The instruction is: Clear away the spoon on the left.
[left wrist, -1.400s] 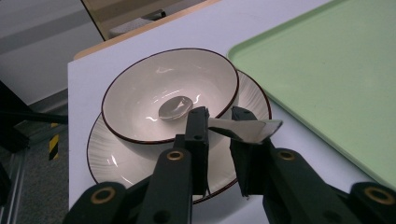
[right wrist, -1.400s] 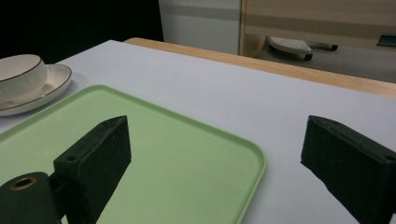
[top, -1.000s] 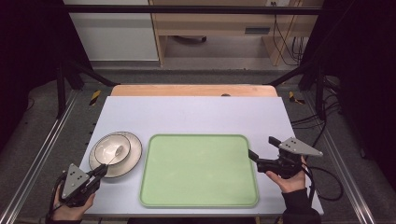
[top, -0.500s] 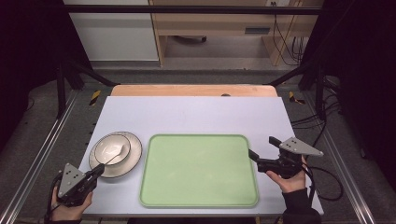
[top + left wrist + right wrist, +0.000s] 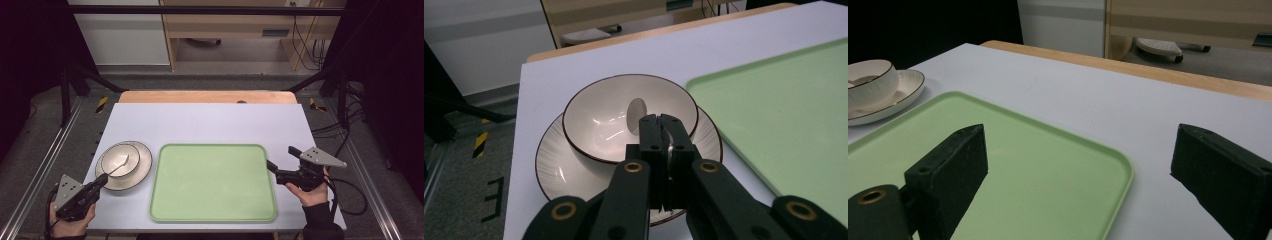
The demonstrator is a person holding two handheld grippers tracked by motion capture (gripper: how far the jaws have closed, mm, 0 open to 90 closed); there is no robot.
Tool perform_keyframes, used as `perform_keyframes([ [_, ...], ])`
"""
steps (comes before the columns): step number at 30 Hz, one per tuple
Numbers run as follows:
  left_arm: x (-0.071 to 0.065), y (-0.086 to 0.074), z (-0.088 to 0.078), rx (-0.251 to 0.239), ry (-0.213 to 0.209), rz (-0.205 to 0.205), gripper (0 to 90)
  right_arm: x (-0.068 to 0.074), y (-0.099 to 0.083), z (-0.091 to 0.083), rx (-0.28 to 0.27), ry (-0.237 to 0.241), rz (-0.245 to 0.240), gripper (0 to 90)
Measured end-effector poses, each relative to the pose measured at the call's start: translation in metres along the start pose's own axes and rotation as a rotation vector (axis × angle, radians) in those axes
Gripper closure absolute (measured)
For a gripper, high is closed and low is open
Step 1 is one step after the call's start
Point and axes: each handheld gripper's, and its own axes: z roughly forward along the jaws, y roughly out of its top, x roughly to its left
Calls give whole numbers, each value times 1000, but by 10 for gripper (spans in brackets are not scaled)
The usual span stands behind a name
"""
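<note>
White table point(image 5: 210, 125); spoon point(image 5: 637, 114) between left jaws.

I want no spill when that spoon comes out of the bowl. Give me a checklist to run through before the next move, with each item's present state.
1. Left gripper shut on the spoon handle: ok.
2. Spoon's head inside the bowl: ok.
3. Bowl sits on the plate: ok.
4. Green tray bare, ready to receive: ok.
5. Right gripper open at the tray's right edge, touching nothing: ok.
6. Firmness of grip on the handle: cannot tell.
</note>
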Motion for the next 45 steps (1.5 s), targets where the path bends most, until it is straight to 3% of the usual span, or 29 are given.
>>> perform_keyframes([
  [18, -17, 21, -15, -87, 24, -3, 882, -1, 1, -2, -8, -6, -9, 71],
  [29, -37, 38, -22, -146, -1, 56, 881, 1, 2, -1, -6, -11, -25, 70],
  [45, -70, 54, -4, -127, -55, 151, 882, 1, 3, -2, -6, -16, -27, 67],
])
